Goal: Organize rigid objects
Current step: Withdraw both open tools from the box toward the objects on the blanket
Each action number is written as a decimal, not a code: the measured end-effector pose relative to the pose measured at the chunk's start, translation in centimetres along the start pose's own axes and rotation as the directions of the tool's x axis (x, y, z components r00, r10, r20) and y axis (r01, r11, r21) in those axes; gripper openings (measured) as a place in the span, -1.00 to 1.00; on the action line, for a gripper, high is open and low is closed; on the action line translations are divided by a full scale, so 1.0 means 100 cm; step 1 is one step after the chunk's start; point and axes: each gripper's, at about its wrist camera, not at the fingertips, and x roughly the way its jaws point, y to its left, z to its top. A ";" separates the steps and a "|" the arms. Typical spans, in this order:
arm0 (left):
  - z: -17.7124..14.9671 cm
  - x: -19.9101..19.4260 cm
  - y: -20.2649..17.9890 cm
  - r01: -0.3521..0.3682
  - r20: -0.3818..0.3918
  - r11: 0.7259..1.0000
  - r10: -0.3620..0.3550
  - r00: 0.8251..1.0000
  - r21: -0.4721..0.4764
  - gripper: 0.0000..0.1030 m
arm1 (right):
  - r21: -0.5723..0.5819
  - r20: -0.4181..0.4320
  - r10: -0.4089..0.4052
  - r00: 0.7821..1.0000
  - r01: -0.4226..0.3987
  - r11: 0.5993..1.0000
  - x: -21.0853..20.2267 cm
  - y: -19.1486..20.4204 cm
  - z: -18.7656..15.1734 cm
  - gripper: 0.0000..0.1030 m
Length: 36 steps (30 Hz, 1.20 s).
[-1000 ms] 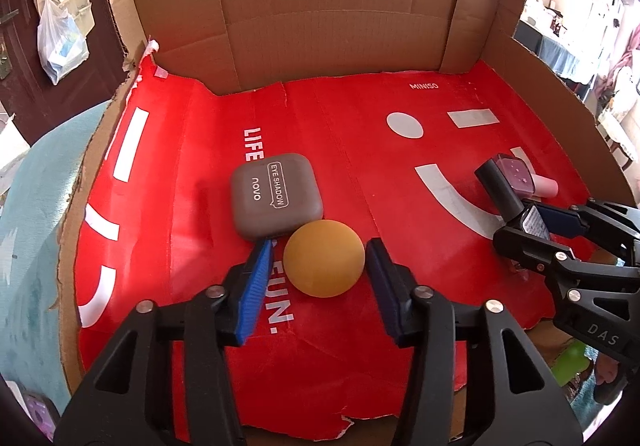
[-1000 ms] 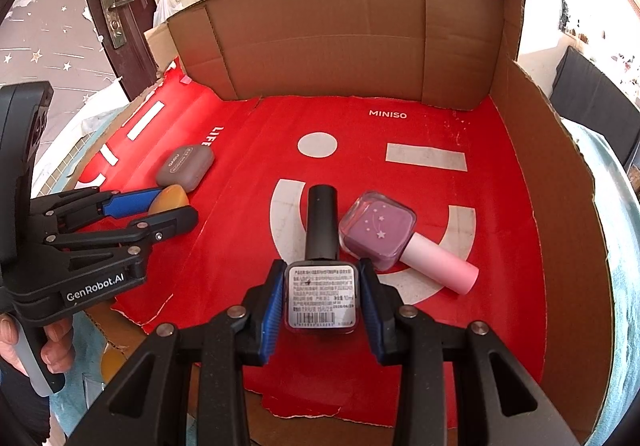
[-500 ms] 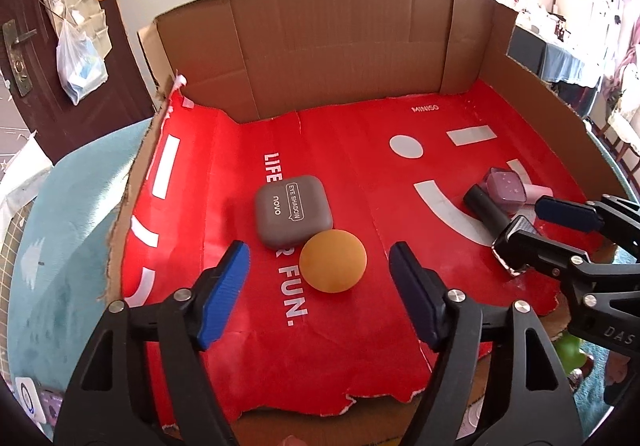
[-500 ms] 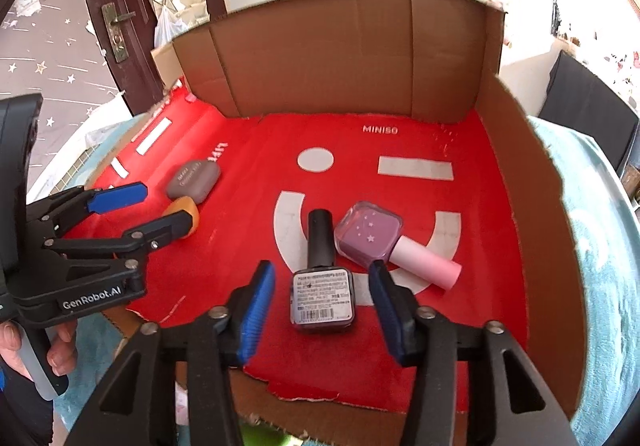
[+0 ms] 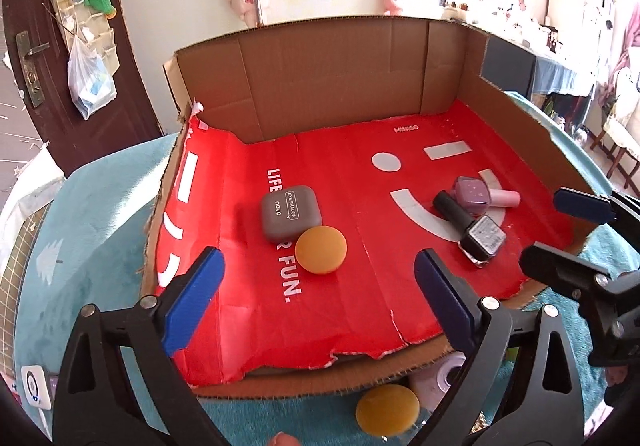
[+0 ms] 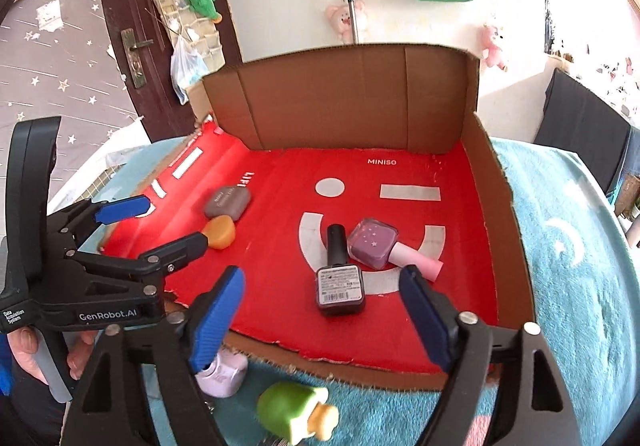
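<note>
Teal tablecloth is carrying a red-lined cardboard tray (image 5: 520,134) already holding four cosmetics, while both the left gripper (image 5: 318,296) and right gripper (image 6: 322,312) are opening empty (an orange compact (image 5: 387,409) and green bottle (image 6: 294,412) are lying outside, near).

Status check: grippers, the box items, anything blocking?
Left gripper and right gripper opening, nothing between the jaws. Orange disc beside eyeshadow case; dark polish bottle against lilac one, all in cardboard box. Nothing blocking.
</note>
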 end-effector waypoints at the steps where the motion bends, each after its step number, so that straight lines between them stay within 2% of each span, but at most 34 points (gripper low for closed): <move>1: -0.001 -0.004 0.000 0.000 0.009 1.000 0.000 1.000 0.000 0.90 | -0.002 0.007 0.001 1.000 0.000 1.000 -0.003 0.001 -0.001 0.72; 4: -0.003 -0.013 -0.002 0.002 0.027 1.000 -0.002 1.000 0.004 1.00 | -0.011 0.029 0.004 1.000 -0.003 1.000 -0.012 0.004 -0.004 0.83; 8: -0.007 -0.025 -0.005 0.007 0.046 1.000 -0.007 0.999 0.007 1.00 | -0.020 0.060 0.019 0.998 -0.018 1.000 -0.025 0.009 -0.007 1.00; 14: -0.015 -0.040 -0.005 0.036 0.066 0.999 -0.034 0.997 -0.018 1.00 | -0.028 0.104 0.045 0.994 -0.042 0.999 -0.045 0.017 -0.013 1.00; 22: -0.033 -0.062 -0.006 0.003 0.122 0.999 0.001 0.992 -0.033 1.00 | -0.034 0.163 0.049 0.985 -0.044 0.998 -0.070 0.026 -0.023 1.00; 25: -0.038 -0.069 -0.006 0.025 0.123 0.999 -0.019 0.992 -0.045 1.00 | -0.041 0.186 0.047 0.981 -0.040 0.998 -0.078 0.031 -0.028 1.00; 32: -0.053 -0.086 -0.007 0.016 0.143 0.997 -0.006 0.990 -0.072 1.00 | -0.050 0.231 0.028 0.973 -0.017 0.999 -0.097 0.039 -0.043 1.00; 36: -0.063 -0.091 -0.007 0.035 0.136 0.995 -0.023 0.991 -0.089 1.00 | -0.053 0.239 0.015 0.971 -0.003 0.999 -0.103 0.042 -0.054 1.00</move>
